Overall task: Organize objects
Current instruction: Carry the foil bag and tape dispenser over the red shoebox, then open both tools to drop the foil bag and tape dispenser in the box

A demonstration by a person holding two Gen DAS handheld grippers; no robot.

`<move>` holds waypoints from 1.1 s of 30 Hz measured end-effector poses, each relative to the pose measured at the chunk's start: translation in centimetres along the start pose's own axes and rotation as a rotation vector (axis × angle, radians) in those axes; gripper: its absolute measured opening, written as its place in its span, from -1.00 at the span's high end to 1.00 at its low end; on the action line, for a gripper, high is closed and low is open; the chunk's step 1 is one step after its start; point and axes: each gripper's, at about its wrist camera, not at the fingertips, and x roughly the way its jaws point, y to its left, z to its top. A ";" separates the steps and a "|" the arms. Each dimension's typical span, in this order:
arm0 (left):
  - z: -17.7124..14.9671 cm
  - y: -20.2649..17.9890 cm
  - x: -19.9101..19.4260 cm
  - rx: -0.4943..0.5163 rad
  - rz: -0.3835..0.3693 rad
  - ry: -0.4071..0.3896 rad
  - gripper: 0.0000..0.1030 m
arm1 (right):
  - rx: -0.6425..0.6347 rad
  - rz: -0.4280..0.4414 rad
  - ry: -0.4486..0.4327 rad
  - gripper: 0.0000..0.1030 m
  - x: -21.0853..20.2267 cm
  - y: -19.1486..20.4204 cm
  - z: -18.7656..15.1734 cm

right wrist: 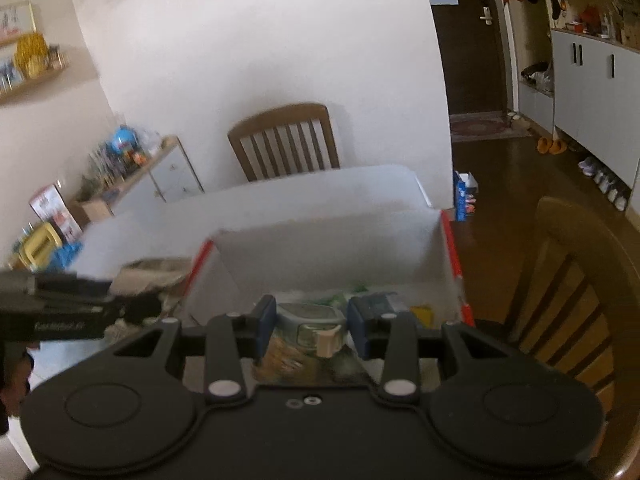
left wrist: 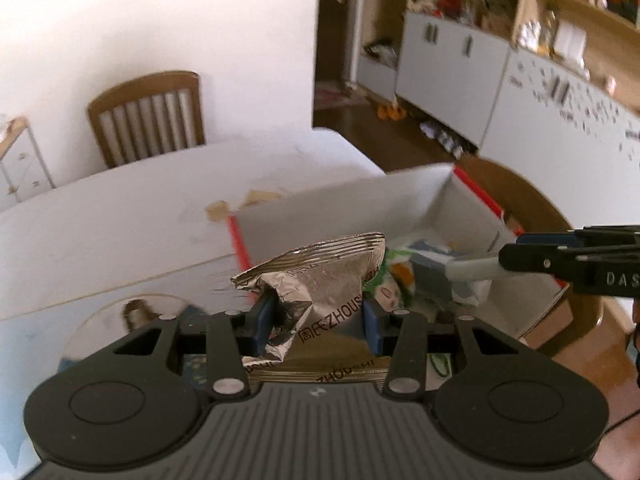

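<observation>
My left gripper is shut on a crumpled silver foil snack packet marked ZHOUSHI and holds it at the near left corner of a white cardboard box with red edges. The box holds several packets, among them a green and white one. My right gripper is shut on a grey-green container with a beige clip and holds it over the box. The right gripper also shows in the left wrist view, over the right side of the box.
The box stands on a white table with chipped patches. One wooden chair is at the far side, another to the right of the box. White cabinets and shelves line the far wall.
</observation>
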 end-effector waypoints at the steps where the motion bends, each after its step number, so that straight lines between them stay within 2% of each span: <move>1: 0.2 -0.5 0.8 0.010 -0.001 0.010 0.14 | -0.006 -0.001 0.013 0.27 0.3 -0.1 -0.2; 12: 1.1 -3.3 6.9 0.062 -0.021 0.103 0.14 | -0.155 0.004 0.064 0.29 3.0 -0.1 -1.4; 16: 1.5 -4.1 8.2 0.078 -0.030 0.118 0.14 | -0.166 0.003 0.091 0.29 4.1 -0.6 -1.8; 19: 1.4 -4.5 9.2 0.084 -0.041 0.144 0.14 | -0.179 0.036 0.113 0.29 4.4 -0.5 -2.0; 23: 1.1 -4.6 10.0 0.080 -0.053 0.173 0.13 | -0.187 0.057 0.170 0.29 5.1 -0.4 -2.6; 27: 1.2 -4.4 10.2 0.069 -0.055 0.180 0.11 | -0.166 0.054 0.189 0.26 5.2 -0.9 -2.8; 30: 1.1 -4.3 10.2 0.061 -0.054 0.179 0.10 | -0.159 0.055 0.198 0.22 5.0 -1.1 -2.8; 33: 1.1 -4.3 10.1 0.061 -0.046 0.176 -0.02 | -0.152 0.061 0.198 0.07 4.8 -1.2 -2.6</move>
